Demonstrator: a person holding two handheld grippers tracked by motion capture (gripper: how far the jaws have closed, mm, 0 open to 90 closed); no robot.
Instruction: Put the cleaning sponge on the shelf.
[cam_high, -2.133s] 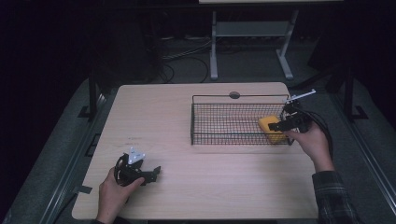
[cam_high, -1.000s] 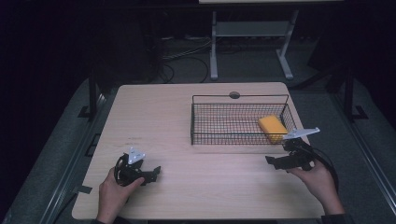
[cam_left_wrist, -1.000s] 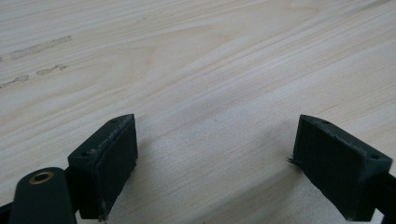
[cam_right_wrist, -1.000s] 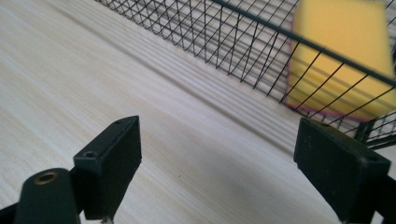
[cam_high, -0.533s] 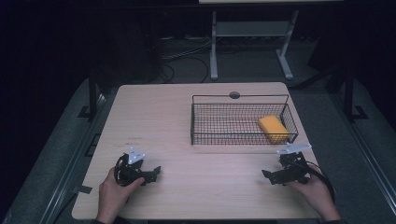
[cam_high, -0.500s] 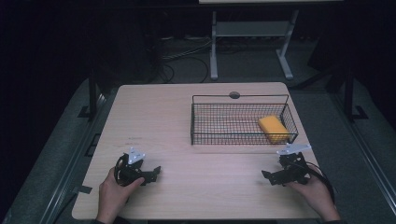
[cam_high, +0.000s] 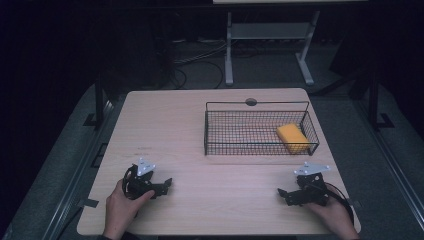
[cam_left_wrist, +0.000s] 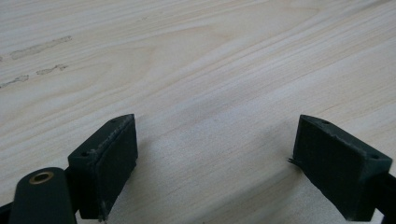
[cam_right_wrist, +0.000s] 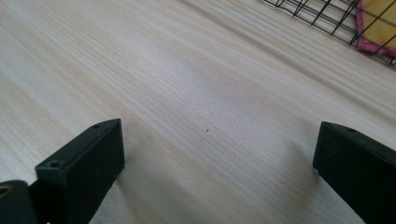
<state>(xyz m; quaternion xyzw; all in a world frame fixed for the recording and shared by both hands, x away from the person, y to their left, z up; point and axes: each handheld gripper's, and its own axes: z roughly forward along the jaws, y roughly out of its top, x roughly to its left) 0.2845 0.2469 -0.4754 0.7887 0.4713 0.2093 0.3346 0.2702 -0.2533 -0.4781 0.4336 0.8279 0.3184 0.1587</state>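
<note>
With the sponge lying in the basket, both grippers, left and right, should rest near it, jaws wide and empty

Yellow sponge cut off at the right gripper view's top corner, behind basket wires

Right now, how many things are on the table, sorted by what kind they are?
Wire basket: 1
Yellow sponge, lying inside the basket at its right end: 1
Grippers, both open with nothing between the jaws, the left gripper and the right gripper: 2
Total: 4
</note>
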